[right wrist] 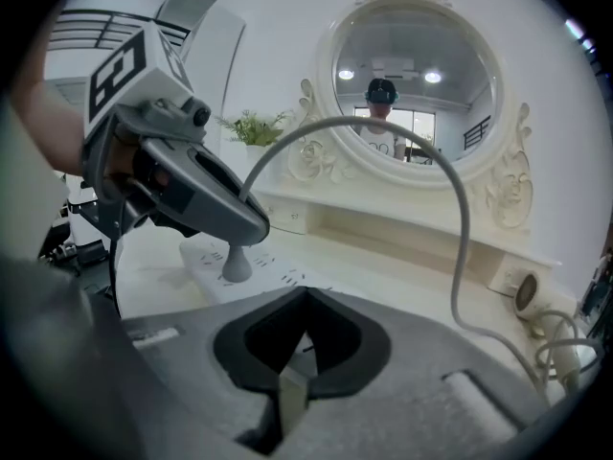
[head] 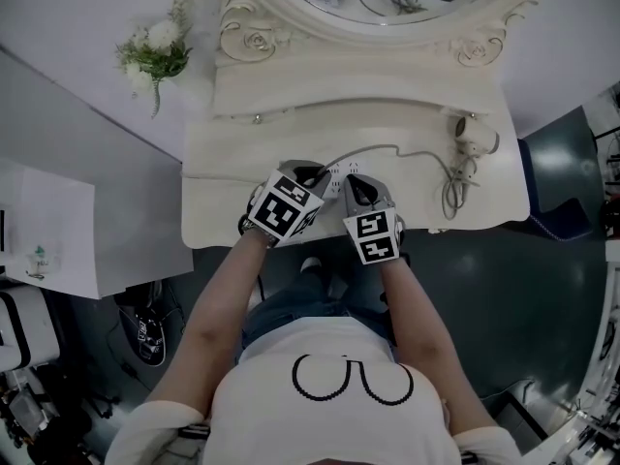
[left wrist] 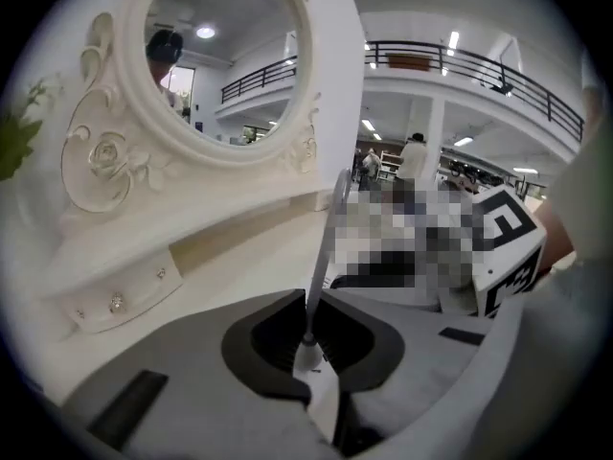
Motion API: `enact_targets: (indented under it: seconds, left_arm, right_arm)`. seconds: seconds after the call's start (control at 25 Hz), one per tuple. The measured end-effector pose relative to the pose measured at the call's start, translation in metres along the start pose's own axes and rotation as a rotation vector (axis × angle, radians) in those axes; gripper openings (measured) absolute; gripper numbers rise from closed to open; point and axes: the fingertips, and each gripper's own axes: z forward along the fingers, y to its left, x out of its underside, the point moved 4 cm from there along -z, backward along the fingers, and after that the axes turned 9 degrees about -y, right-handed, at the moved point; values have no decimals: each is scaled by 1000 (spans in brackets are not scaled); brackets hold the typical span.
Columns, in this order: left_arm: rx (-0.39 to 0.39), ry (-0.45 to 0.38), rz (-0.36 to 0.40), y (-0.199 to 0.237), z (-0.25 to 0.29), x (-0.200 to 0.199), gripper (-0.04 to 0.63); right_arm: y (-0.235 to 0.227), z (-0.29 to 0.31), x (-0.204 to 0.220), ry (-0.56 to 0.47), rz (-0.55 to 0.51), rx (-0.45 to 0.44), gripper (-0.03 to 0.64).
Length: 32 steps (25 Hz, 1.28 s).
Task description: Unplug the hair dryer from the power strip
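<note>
The white dressing table [head: 242, 163] carries everything, its oval mirror [right wrist: 450, 113] rising at the back and a raised drawer shelf under that, so the working top is a shallow band between the shelf and the front edge. The power strip [right wrist: 278, 274] lies in the middle of that band, close to the person. The hair dryer [head: 472, 136] sits well apart at the table's right end, with its grey cord [head: 407, 150] looped loosely beside it, then arching back to the strip. The left gripper [right wrist: 251, 236] is clamped on the plug [right wrist: 235, 262], cord rising from between its jaws. The plug's flared foot meets the strip, and I cannot tell whether the pins have left the socket. This high grip on the plug body seems chosen for a straight upward pull. The right gripper [right wrist: 292, 353] has its jaws drawn together with nothing clearly held. Its tips sit low over the strip's near part, probably to pin it down. Above the strip the air is open. The shelf behind and the other gripper just beside leave little room sideways, and slack cord should follow without dragging the dryer.
</note>
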Motion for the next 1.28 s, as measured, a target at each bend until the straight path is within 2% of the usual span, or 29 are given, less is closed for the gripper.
enact_targets:
  seconds: [0.04, 0.12, 0.2, 0.32, 0.36, 0.4, 0.56, 0.68, 0.8, 0.96, 1.2, 1.28]
  left_arm:
    - [-3, -3, 14, 0, 0, 0, 14]
    - [6, -26, -47, 1, -1, 1, 12]
    - [19, -58, -165, 6, -3, 1, 12]
    - [5, -109, -390, 22, -5, 1, 11]
    - [-5, -118, -434, 26, -6, 1, 11]
    - [-10, -117, -438, 28, -6, 0, 11]
    - [0, -52, -253, 19, -3, -1, 14]
    - [-7, -54, -166, 15, -2, 1, 22]
    - [-60, -68, -85, 14, -4, 6, 37]
    - [-107, -41, -52, 16, -7, 18, 115]
    - [-93, 14, -14, 12, -2, 39, 110]
    - [-93, 9, -40, 13, -3, 37, 97]
  right_arm:
    - [0, 0, 0, 5, -4, -1, -5]
    - [0, 1, 0, 3, -10, -1, -5]
    - [0, 1, 1, -2, -12, -2, -5]
    - [3, 0, 1, -1, -20, -14, -5]
    - [4, 0, 1, -1, -24, -18, -5]
    - [5, 1, 1, 1, -26, -18, -5]
    - [4, 4, -3, 44, 9, -25, -4]
    - [-2, 8, -3, 38, 87, -19, -3]
    - [2, 8, -9, 28, 67, -38, -2]
    - [6, 10, -6, 45, 31, -59, -2]
    - [7, 10, -6, 50, 4, -44, -3]
    - [6, 10, -5, 57, 0, -42, -3]
